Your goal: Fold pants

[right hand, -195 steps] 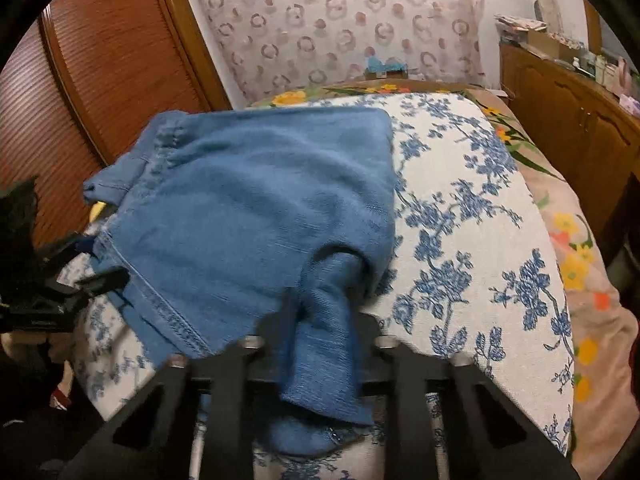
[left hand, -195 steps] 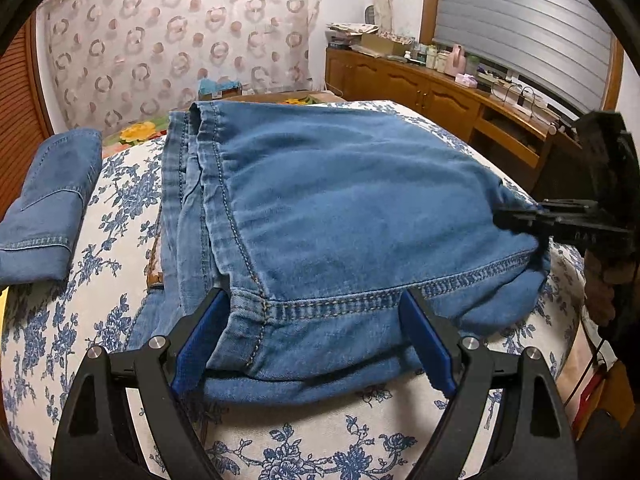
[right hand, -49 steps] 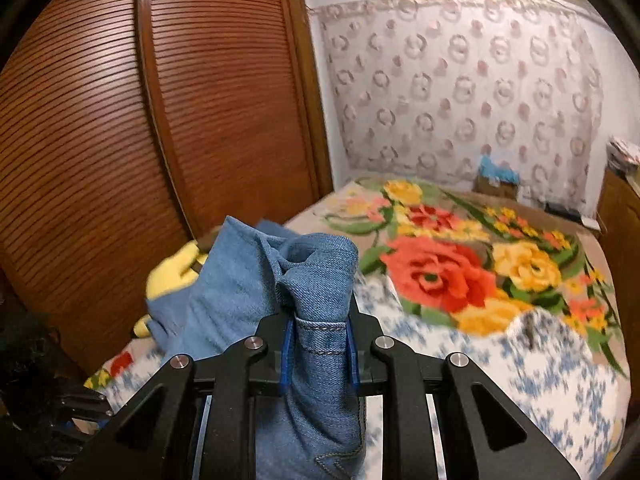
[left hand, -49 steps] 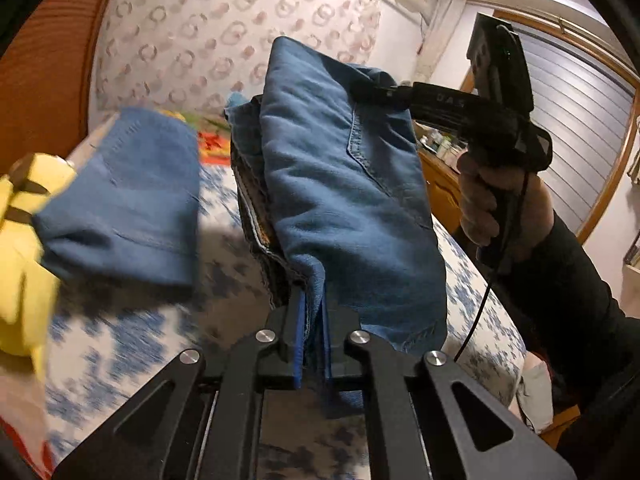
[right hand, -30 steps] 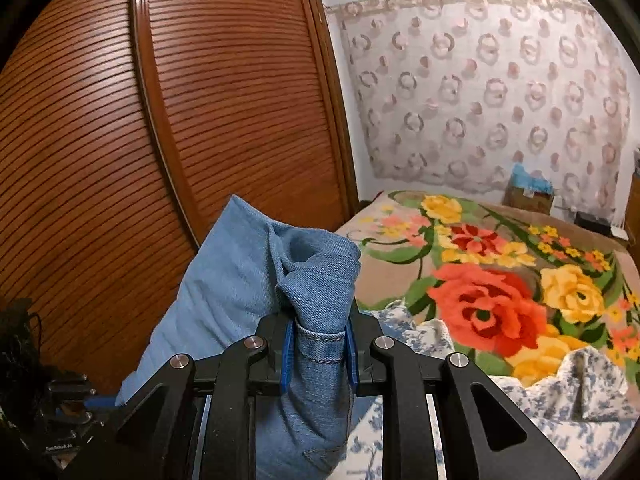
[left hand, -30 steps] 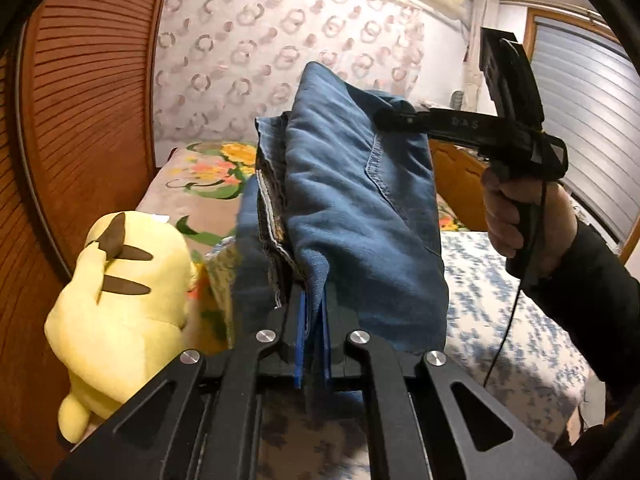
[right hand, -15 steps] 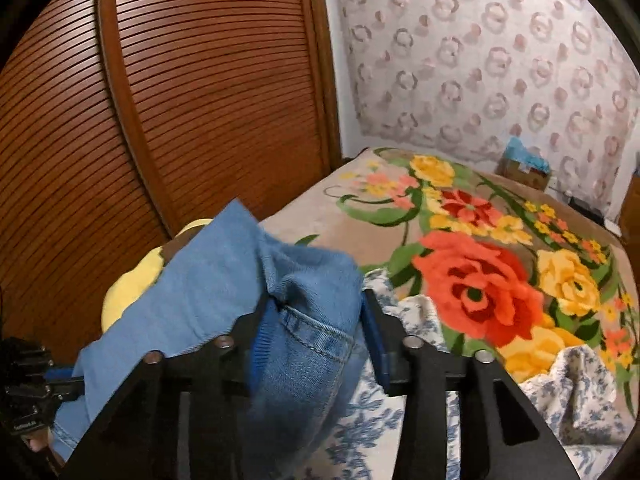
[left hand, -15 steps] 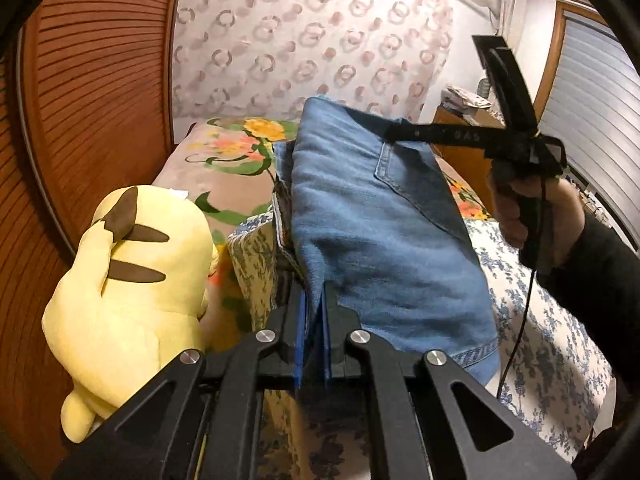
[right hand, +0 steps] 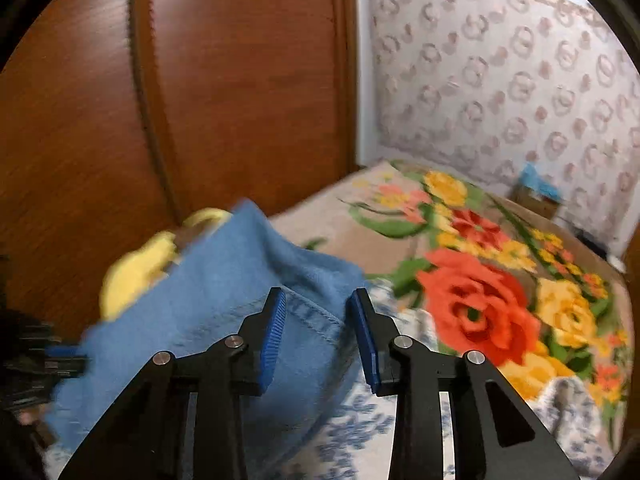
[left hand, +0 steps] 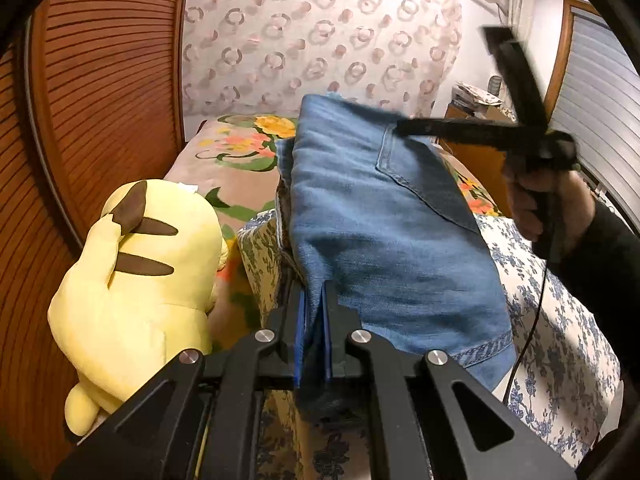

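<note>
Released by the right gripper, pants rest on floral bed.

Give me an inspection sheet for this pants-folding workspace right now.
Surface: bed with a blue floral cover and a rose blanket.
Job's things: folded jeans, held at their near edge.
Clutter: yellow plush toy beside the jeans.
Grippers: left gripper shut on the jeans; right gripper open, denim between its pads.
Cables: black cable hanging from the right gripper.
Surroundings: wooden slatted door, patterned curtain.
</note>
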A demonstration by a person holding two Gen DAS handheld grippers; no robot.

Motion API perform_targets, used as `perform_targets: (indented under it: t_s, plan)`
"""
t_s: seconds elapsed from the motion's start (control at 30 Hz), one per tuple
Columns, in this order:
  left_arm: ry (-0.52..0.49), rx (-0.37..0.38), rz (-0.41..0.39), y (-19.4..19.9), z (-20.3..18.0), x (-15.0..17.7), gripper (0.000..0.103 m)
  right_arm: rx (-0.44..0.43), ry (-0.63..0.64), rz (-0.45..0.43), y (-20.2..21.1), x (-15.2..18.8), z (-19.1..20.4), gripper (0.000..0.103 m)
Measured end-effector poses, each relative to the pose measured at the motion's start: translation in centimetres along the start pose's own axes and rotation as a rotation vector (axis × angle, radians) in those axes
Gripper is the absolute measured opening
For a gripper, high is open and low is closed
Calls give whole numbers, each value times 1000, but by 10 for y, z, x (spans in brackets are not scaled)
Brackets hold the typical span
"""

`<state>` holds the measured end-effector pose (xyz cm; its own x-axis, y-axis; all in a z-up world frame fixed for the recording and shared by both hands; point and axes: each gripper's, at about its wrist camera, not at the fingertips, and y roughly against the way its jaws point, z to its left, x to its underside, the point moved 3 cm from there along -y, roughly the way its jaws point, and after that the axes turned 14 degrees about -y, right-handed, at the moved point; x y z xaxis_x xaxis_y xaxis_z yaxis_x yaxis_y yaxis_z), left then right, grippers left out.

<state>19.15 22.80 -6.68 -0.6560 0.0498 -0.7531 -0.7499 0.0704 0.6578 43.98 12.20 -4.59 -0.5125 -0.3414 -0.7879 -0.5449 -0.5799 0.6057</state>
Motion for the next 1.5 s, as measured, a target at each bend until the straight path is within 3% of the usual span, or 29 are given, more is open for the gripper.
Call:
perform_targets:
  t_s: [0.27,0.47,0.77,0.93,1.0,1.03,1.07,1.1,1.17,1.23,1.27,1.5]
  plan:
    - [26,-18,4,-1,-1,-1,8,-25,-56,34,-23,-17,-15,35]
    - [28,-48,12,2,-5,-3,9,-18,-61,1,11,-6,-7,36]
    - [24,-110,17,14,-12,-5,11,-39,-65,-40,74,40,5,37]
    - [27,-116,-10,31,-18,-5,30,-38,-82,-50,100,59,8,37]
    - [23,-113,-30,38,-23,-6,57,-27,-87,-57,112,68,8,38]
    - [21,-113,-44,43,-26,-7,63,-23,-90,-63,120,74,10,38]
    - [20,-110,-54,47,-30,-8,78,-19,-95,-69,128,79,10,38]
    - [17,-109,-62,51,-34,-9,86,-12,-101,-75,136,86,9,38]
    - [1,-127,-67,57,-45,-11,86,6,-110,-90,154,99,8,39]
    - [-19,-142,-70,62,-59,-14,94,25,-127,-110,175,113,6,43]
    - [-23,-138,-78,64,-64,-16,103,27,-135,-117,186,120,5,44]
    - [-53,-109,-147,86,-119,-24,103,128,-179,-190,271,165,0,57]
